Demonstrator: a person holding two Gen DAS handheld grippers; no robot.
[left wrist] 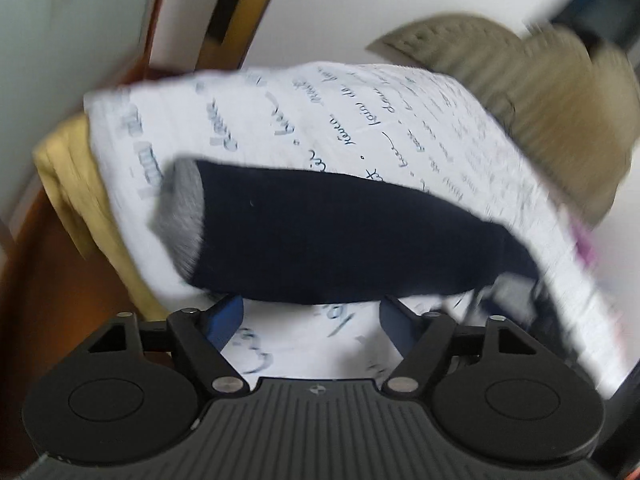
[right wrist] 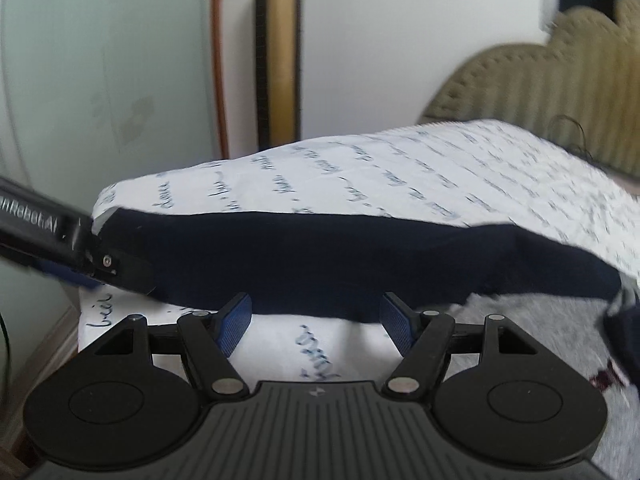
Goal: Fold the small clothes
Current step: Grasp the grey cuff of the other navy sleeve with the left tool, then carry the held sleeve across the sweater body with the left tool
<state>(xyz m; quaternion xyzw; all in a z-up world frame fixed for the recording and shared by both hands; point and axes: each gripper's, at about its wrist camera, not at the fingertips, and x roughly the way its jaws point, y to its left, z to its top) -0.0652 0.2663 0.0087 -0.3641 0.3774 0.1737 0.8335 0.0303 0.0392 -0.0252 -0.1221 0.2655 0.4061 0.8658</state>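
A dark navy sock [left wrist: 328, 236] with a grey toe [left wrist: 180, 220] lies across a white cloth printed with blue handwriting [left wrist: 360, 120]. My left gripper [left wrist: 312, 316] is open, its blue pads apart on either side of the sock's near edge. In the right wrist view the same sock [right wrist: 340, 256] stretches across in front of my right gripper [right wrist: 316, 320], which is open with its pads just under the sock's near edge. The left gripper [right wrist: 100, 260] shows at the sock's left end. Both fingertips are partly hidden by the sock.
A yellow cloth [left wrist: 72, 184] lies under the white cloth at left. An olive ribbed cushion [left wrist: 540, 92] sits behind, also in the right wrist view [right wrist: 540, 88]. A gold column [right wrist: 278, 52] and a white wall stand beyond. A grey garment [right wrist: 540, 340] lies at right.
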